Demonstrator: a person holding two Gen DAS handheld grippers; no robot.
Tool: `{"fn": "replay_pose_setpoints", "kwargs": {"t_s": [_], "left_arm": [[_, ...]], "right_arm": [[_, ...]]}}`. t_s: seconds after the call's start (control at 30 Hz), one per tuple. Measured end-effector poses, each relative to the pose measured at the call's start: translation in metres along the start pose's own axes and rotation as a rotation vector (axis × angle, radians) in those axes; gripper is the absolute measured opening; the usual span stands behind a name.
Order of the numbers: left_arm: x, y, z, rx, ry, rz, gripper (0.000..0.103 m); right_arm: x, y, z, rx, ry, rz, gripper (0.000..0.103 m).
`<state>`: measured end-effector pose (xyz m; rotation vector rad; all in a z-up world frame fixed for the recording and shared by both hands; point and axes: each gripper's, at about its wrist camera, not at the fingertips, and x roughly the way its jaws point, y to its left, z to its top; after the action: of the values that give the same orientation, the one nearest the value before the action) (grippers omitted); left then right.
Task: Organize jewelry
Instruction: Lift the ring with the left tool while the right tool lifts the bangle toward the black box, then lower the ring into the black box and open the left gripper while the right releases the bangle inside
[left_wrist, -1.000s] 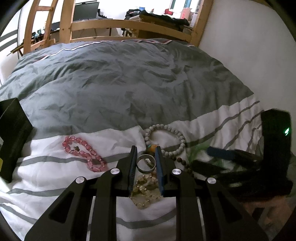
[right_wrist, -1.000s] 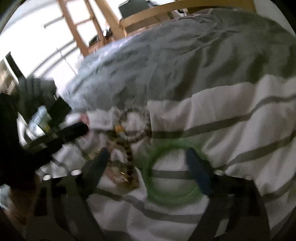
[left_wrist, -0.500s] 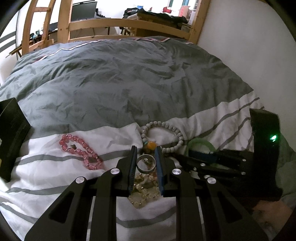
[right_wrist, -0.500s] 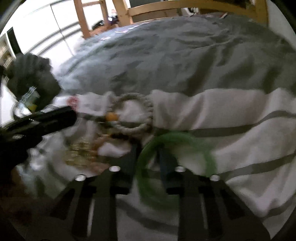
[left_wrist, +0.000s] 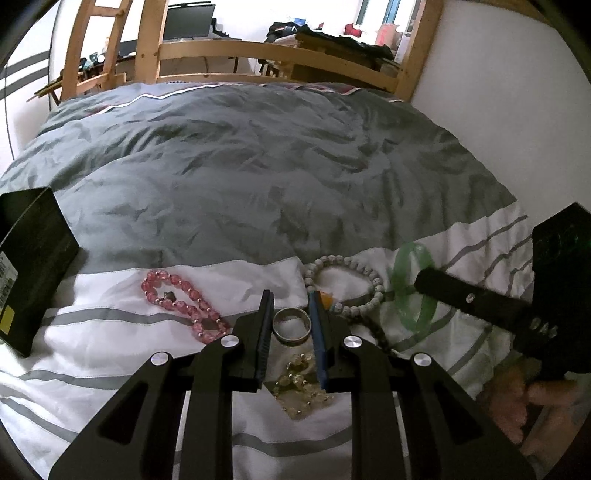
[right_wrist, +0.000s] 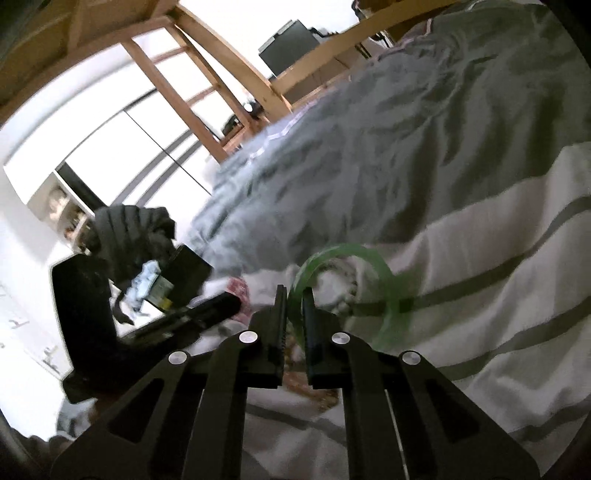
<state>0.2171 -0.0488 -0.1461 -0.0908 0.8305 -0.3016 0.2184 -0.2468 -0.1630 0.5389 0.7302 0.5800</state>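
Note:
My left gripper (left_wrist: 289, 303) is shut on a silver ring (left_wrist: 291, 326) and holds it just above the white striped duvet. Under it lies a yellowish bead bracelet (left_wrist: 301, 384). A pink bead bracelet (left_wrist: 183, 306) lies to its left, a white bead bracelet (left_wrist: 345, 282) to its right. My right gripper (right_wrist: 294, 298) is shut on the rim of a green bangle (right_wrist: 391, 291) and holds it tilted off the bed; the bangle also shows in the left wrist view (left_wrist: 410, 286), with the right gripper's body (left_wrist: 491, 310) beside it.
A black box (left_wrist: 31, 266) stands at the left on the duvet, also in the right wrist view (right_wrist: 188, 271). The grey duvet (left_wrist: 258, 166) stretches back to a wooden bed frame (left_wrist: 280, 55). A white wall (left_wrist: 517, 110) runs along the right.
My right gripper has closed on the green bangle's rim and lifted and tilted it. My left gripper has kept the silver ring and shifted slightly.

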Motion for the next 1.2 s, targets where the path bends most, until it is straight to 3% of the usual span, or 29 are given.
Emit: {"fn": "replay_pose_setpoints", "kwargs": {"t_s": [0.3,0.5,0.7,0.83,1.2], "left_arm": [[-0.014,-0.001,0.007,-0.006,-0.039,-0.012,0.019],[-0.039,0.0,0.02,-0.018,-0.103,-0.019,0.019],[-0.071,0.014,0.034,-0.017,-0.19,0.054,0.019],[-0.091,0.027,0.045,-0.006,-0.218,0.14,0.019],[-0.128,0.1,0.058,-0.168,-0.262,0.209,0.019]], "right_arm": [[-0.008,0.023,0.006,-0.039,-0.024,0.003,0.009],[-0.026,0.054,0.013,-0.102,-0.062,-0.044,0.009],[-0.025,0.085,0.02,-0.161,-0.048,-0.069,0.009],[-0.009,0.111,0.027,-0.202,-0.029,-0.076,0.009],[0.067,0.192,0.04,-0.318,0.047,-0.046,0.009]]}}
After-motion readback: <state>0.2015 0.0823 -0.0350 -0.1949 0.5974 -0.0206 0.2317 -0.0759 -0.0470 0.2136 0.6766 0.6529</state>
